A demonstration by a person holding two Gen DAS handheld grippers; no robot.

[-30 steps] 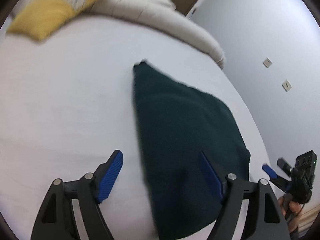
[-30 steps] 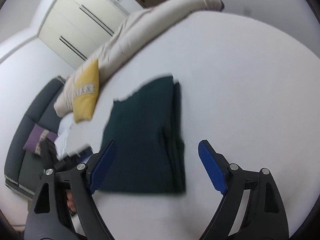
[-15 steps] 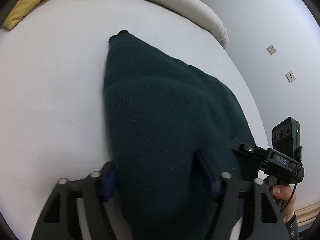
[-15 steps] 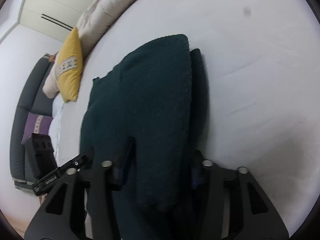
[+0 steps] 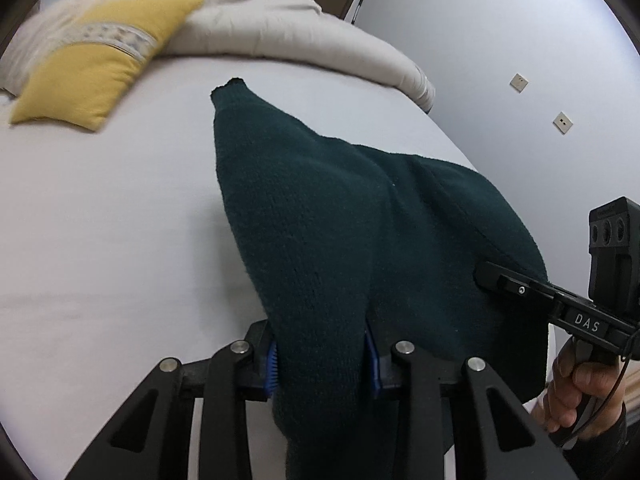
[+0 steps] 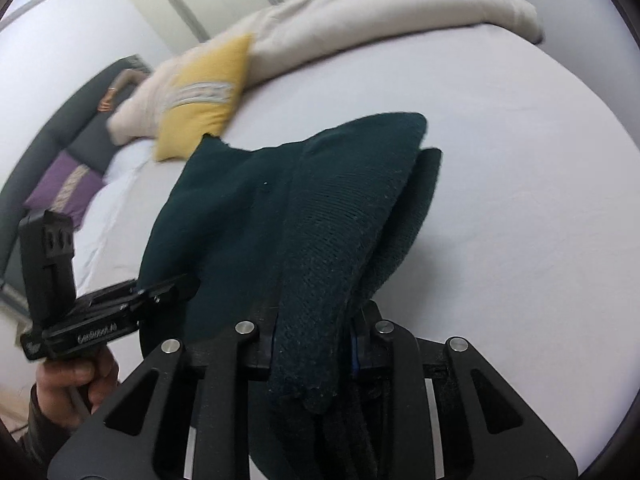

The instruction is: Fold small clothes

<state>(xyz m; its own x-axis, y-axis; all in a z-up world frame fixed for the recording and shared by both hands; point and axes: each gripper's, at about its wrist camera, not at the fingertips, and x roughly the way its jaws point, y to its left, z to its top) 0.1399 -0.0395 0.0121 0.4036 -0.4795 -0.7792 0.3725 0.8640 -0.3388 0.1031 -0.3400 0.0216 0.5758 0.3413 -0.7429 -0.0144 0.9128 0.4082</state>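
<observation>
A dark green knitted garment [image 5: 320, 216] lies partly on the white bed, its near edge lifted. My left gripper [image 5: 322, 360] is shut on the near left corner, blue pads pressed against the cloth. My right gripper [image 6: 314, 340] is shut on the near right corner, where folded layers [image 6: 360, 216] bunch up. The garment's far end still rests on the sheet. In the left wrist view the right gripper [image 5: 508, 284] bites the cloth at the right. In the right wrist view the left gripper [image 6: 168, 292] bites it at the left.
The white bed sheet [image 5: 100, 220] spreads around the garment. A yellow cushion [image 5: 96, 68] and a rolled beige duvet [image 5: 288, 28] lie at the far end. A dark sofa with a purple cushion [image 6: 60, 188] stands beyond the bed. A wall [image 5: 520, 40] runs along the right.
Both grippers, open above the garment a second ago, came down onto its near edge, closed on the two corners and lifted them off the sheet.
</observation>
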